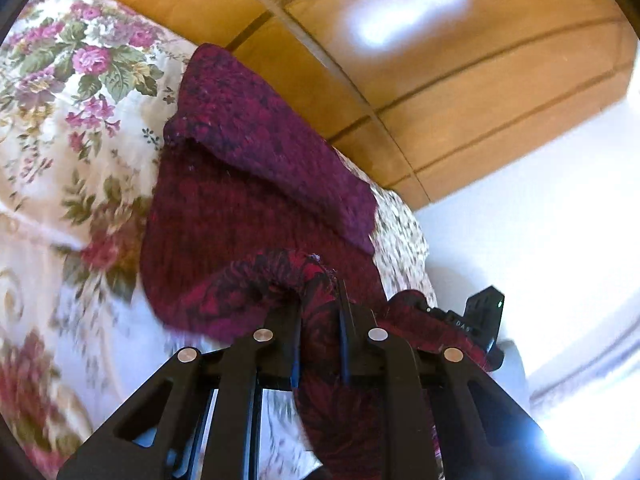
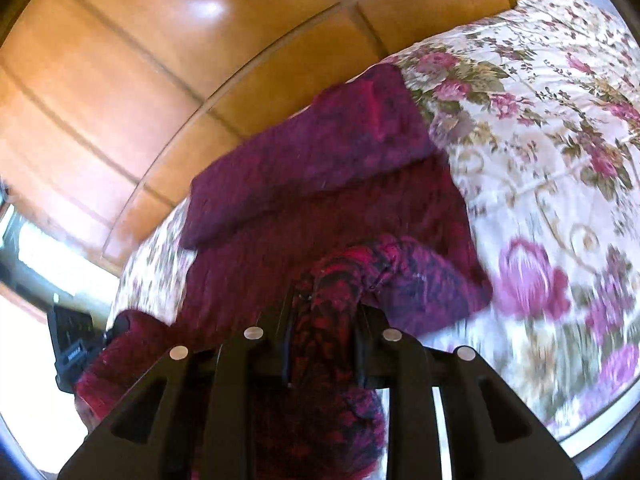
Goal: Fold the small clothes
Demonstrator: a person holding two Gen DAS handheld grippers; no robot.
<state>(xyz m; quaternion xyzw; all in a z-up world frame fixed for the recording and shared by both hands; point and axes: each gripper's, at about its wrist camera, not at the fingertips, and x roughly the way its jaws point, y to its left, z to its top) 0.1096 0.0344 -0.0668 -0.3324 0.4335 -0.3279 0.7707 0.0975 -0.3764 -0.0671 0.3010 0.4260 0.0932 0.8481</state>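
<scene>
Dark maroon knit garment point(image 1: 248, 184), flecked red and black, spread on floral bedspread point(image 1: 60, 120) beside wooden panelling point(image 1: 440, 80); far edge folded over. Near hem bunched, lifted, clamped in left gripper point(image 1: 320, 320) and right gripper point(image 2: 322, 316).

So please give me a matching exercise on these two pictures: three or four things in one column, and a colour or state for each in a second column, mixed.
Things:
1. knitted garment
2. bedspread
3. wooden panels
4. left claw

Colour or state:
a. cream with pink flowers
b. shut on a bunched edge of the knit
c. dark red, its far edge folded over
d. shiny orange-brown

Pairs: 1-c, 2-a, 3-d, 4-b
</scene>
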